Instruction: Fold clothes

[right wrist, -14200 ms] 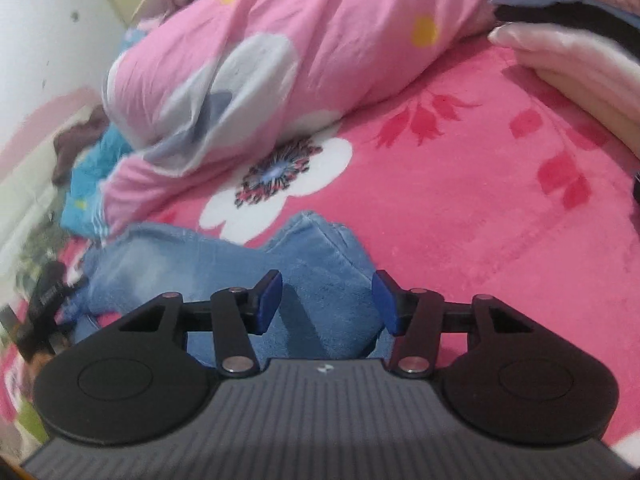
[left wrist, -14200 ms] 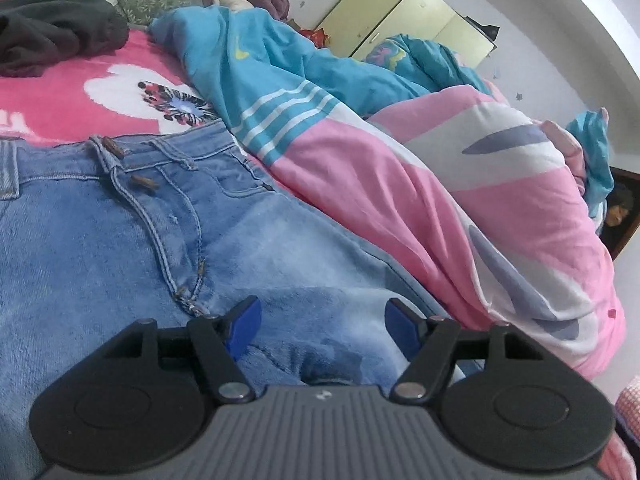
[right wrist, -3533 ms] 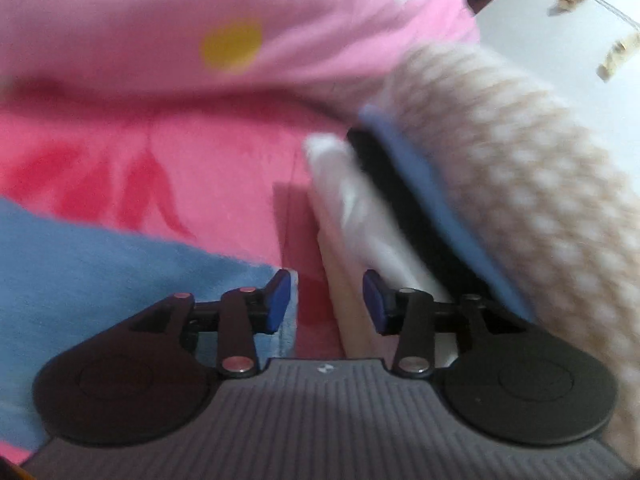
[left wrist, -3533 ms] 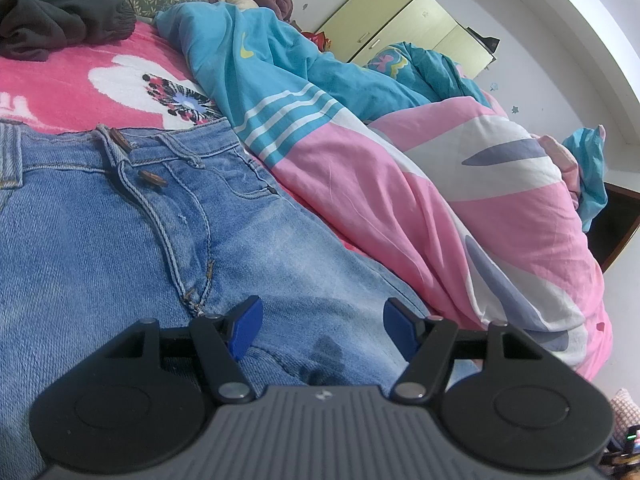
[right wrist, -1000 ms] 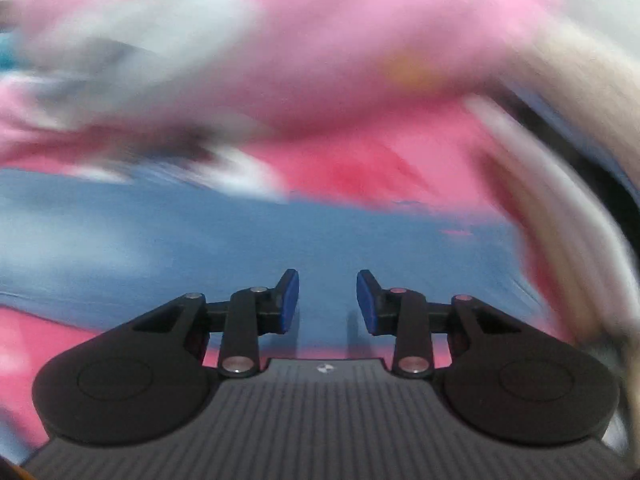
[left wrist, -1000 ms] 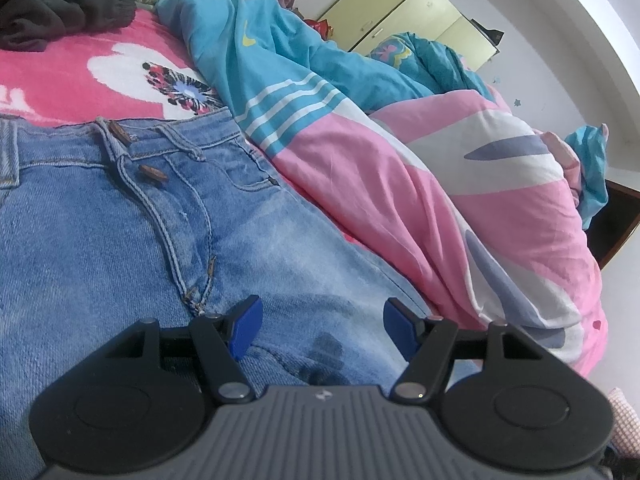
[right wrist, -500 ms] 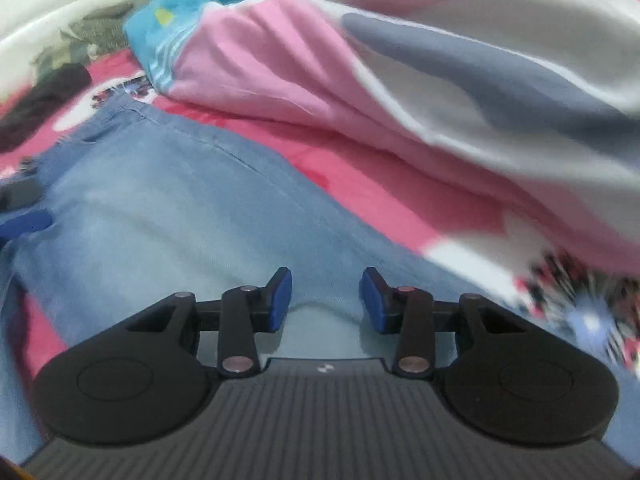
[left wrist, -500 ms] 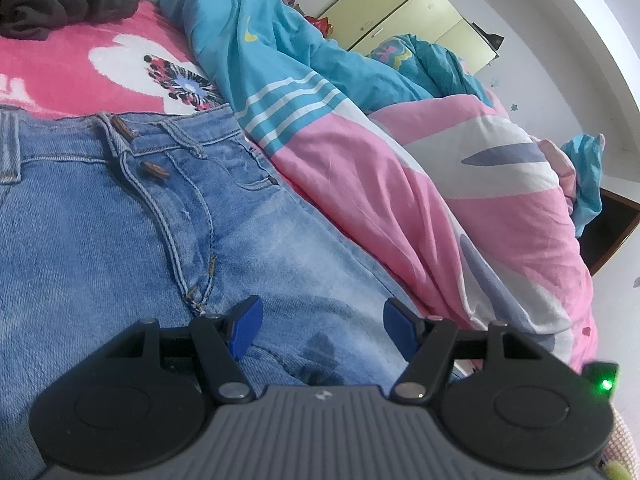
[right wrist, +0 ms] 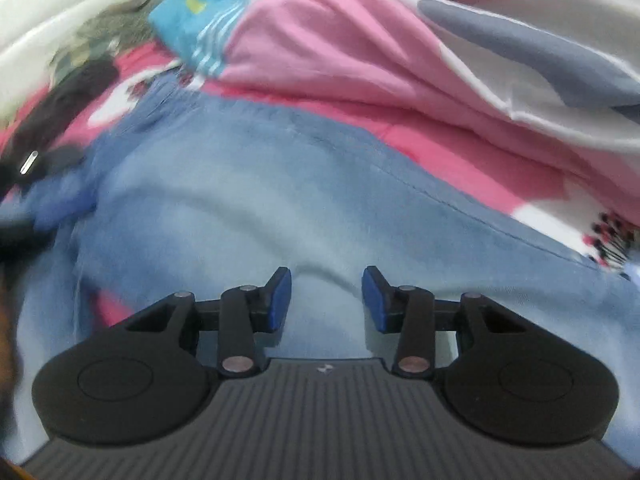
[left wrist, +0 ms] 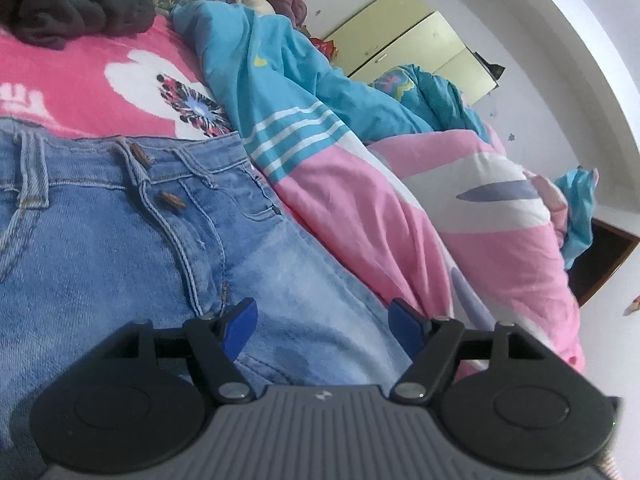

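Light blue jeans [left wrist: 100, 248] lie flat on the pink flowered blanket [left wrist: 80, 80], waistband and brown fly buttons toward the far left in the left wrist view. My left gripper [left wrist: 322, 314] hovers low over the denim just below the fly. Its jaws are opening and nothing is pinched between the blue pads. In the right wrist view a pale jeans leg [right wrist: 240, 200] fills the middle. My right gripper [right wrist: 326, 284] points down at it, open with a moderate gap and only flat denim under the pads.
A bulky pink, white and blue quilt [left wrist: 400, 200] runs along the far side of the jeans and shows again as the quilt [right wrist: 400, 60] in the right wrist view. A dark garment [left wrist: 68, 4] lies beyond the waistband. Yellow cabinets [left wrist: 420, 40] stand by the wall.
The right gripper has swept across the bed and come down closer over the jeans leg. The left gripper has stayed over the fly area, its pads slightly wider apart.
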`<state>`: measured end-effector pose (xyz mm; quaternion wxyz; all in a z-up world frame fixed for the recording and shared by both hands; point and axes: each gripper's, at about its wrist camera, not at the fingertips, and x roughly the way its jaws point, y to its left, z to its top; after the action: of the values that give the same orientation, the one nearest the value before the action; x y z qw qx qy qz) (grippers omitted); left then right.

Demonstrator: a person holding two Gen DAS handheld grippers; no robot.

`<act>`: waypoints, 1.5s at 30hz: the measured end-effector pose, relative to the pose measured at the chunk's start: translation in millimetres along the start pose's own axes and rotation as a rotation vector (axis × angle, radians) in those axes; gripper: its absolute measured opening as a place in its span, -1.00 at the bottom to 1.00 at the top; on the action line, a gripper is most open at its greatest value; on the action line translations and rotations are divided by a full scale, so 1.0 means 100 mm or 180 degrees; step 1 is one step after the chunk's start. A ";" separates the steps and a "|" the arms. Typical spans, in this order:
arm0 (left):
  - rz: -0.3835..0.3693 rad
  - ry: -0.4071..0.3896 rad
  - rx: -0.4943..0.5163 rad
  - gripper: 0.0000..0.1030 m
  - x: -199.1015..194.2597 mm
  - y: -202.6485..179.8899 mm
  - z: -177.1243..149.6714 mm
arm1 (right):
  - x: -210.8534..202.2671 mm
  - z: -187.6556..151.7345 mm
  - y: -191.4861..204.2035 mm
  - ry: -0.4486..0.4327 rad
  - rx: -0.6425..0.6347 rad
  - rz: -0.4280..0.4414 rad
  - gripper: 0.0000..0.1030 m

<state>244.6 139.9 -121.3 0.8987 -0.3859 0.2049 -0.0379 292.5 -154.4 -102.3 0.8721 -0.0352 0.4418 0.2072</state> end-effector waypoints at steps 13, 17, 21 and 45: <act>0.0189 0.0012 0.0193 0.36 0.04 -0.05 -0.03 | 0.18 -0.05 0.44 -0.0091 -0.0186 0.0044 -0.25; 0.0244 0.0021 0.0249 0.36 0.05 -0.07 -0.05 | -0.19 -0.23 0.37 0.0095 -0.0121 0.0219 -0.27; 0.0245 0.0021 0.0259 0.36 0.05 -0.07 -0.05 | -0.44 -0.09 0.06 -0.0234 -0.0075 -0.0072 -0.29; 0.0281 0.0000 0.0338 0.36 0.07 -0.09 -0.08 | -1.49 -1.33 -1.86 -0.0337 0.0240 -0.0462 -0.25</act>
<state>248.4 126.7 -122.2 0.9187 -0.3282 0.2195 -0.0091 187.0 -405.7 -88.2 0.9077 -0.0234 0.3989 0.1282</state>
